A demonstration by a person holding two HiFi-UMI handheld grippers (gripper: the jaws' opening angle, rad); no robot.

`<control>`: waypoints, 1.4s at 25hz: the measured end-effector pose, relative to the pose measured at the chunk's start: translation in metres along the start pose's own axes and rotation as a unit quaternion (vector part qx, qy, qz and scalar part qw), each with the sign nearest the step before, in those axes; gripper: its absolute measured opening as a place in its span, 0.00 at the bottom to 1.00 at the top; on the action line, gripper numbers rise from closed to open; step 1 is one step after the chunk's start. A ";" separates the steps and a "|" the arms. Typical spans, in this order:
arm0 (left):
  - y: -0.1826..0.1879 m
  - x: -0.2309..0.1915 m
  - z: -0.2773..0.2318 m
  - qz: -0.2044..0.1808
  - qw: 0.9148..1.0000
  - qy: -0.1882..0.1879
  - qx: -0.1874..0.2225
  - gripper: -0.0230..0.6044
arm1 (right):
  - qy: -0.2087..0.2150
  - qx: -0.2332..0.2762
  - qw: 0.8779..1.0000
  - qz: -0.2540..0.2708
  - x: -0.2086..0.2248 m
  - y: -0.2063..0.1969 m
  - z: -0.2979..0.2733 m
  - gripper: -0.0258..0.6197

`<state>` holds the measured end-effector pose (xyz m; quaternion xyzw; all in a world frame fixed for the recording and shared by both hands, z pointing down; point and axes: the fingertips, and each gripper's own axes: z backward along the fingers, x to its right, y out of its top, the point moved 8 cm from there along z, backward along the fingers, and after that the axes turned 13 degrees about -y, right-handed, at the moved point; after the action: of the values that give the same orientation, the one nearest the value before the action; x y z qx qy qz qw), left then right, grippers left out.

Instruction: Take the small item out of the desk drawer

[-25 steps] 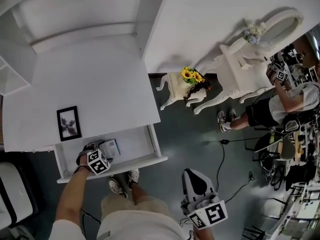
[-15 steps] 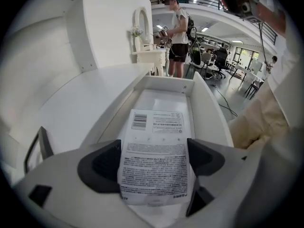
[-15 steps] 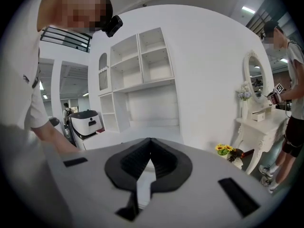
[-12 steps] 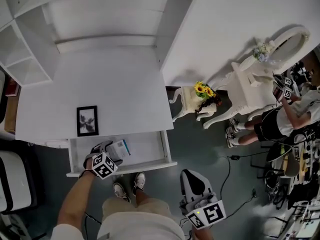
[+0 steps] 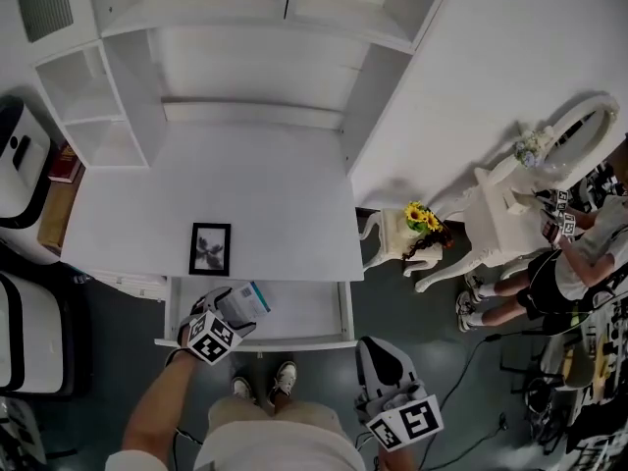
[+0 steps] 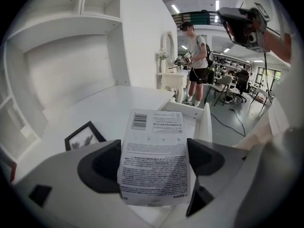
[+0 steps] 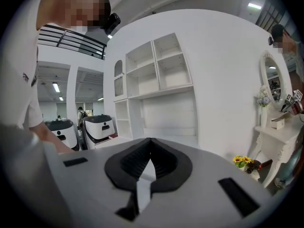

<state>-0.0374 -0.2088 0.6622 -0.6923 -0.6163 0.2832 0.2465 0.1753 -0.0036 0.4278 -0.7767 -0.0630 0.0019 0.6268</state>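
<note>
A white packet with a barcode and fine print sits between the jaws of my left gripper, which is shut on its two side edges. In the head view the left gripper holds the packet just above the open drawer of the white desk. The rest of the drawer's inside looks bare. My right gripper hangs at the lower right, away from the desk. In the right gripper view its jaws meet at the tips with nothing between them.
A black-framed picture lies on the desk near the drawer. White shelves rise behind the desk. A small table with sunflowers, a white dressing table and a seated person are at the right. White machines stand at the left.
My left gripper has risen out of the drawer with the packet in its jaws. The head view has swung up, showing more of the shelves. My right gripper has drifted a little.
</note>
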 end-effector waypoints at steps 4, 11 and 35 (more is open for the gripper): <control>0.000 0.003 0.022 0.025 0.999 0.023 0.027 0.74 | 0.017 0.009 1.000 0.002 -0.008 0.005 -0.005 0.06; 0.000 0.004 0.069 0.083 0.988 0.083 0.098 0.74 | 0.048 0.027 0.998 0.011 -0.023 0.016 -0.022 0.06; 0.051 -0.018 0.237 0.125 0.908 0.271 0.293 0.74 | 0.041 0.069 0.997 0.018 -0.001 0.053 -0.071 0.06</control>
<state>-0.1672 -0.2342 0.4581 -0.7104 -0.3230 0.2809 0.5587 0.1851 -0.0837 0.3918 -0.7318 -0.0232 -0.0143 0.6809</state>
